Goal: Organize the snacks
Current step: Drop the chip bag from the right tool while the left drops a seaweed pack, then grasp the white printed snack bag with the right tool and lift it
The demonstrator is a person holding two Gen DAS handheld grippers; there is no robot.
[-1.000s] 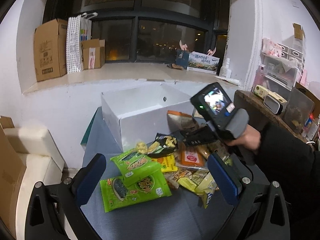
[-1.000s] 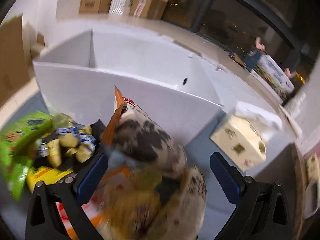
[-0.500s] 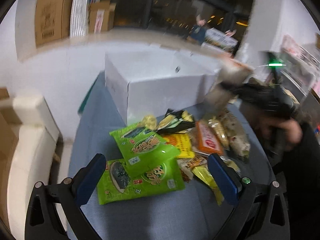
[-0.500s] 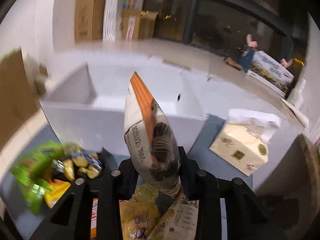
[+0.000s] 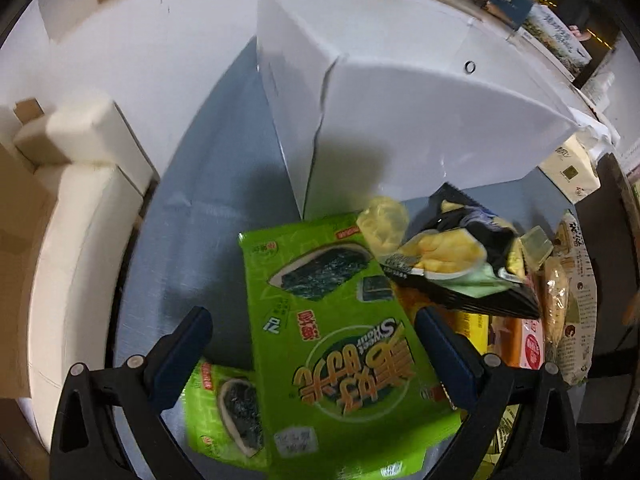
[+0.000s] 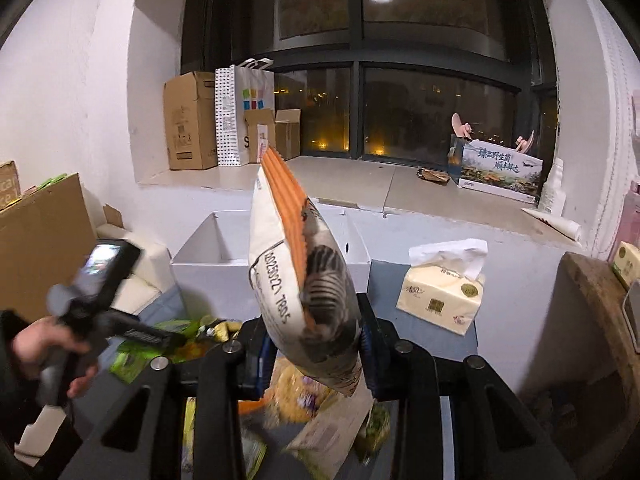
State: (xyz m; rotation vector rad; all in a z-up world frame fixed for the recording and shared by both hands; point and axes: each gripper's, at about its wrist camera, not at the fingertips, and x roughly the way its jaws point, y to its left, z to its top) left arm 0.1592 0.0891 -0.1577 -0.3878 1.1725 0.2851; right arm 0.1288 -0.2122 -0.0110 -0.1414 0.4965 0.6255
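My right gripper (image 6: 314, 342) is shut on a white snack bag with an orange crimped top (image 6: 296, 264) and holds it upright in the air, in front of the open white box (image 6: 216, 248). My left gripper (image 5: 312, 344) is open, low over a green seaweed snack pack (image 5: 336, 332), with a finger on each side of it. A second green pack (image 5: 224, 404) lies under it. A black bag with yellow pieces (image 5: 452, 264) and other packets (image 5: 568, 296) lie to the right. The white box (image 5: 400, 120) stands just behind the pile.
A tissue pack (image 6: 440, 292) sits on the blue table to the right of the box. A cream cushioned seat (image 5: 72, 216) is at the left. Cardboard boxes (image 6: 188, 132) and a printed carton (image 6: 500, 172) stand on the window sill. A dark wooden shelf (image 6: 596, 292) is at the right.
My right gripper closed on the white bag and lifted it out of the pile. My left gripper dropped down and forward onto the green seaweed pack.
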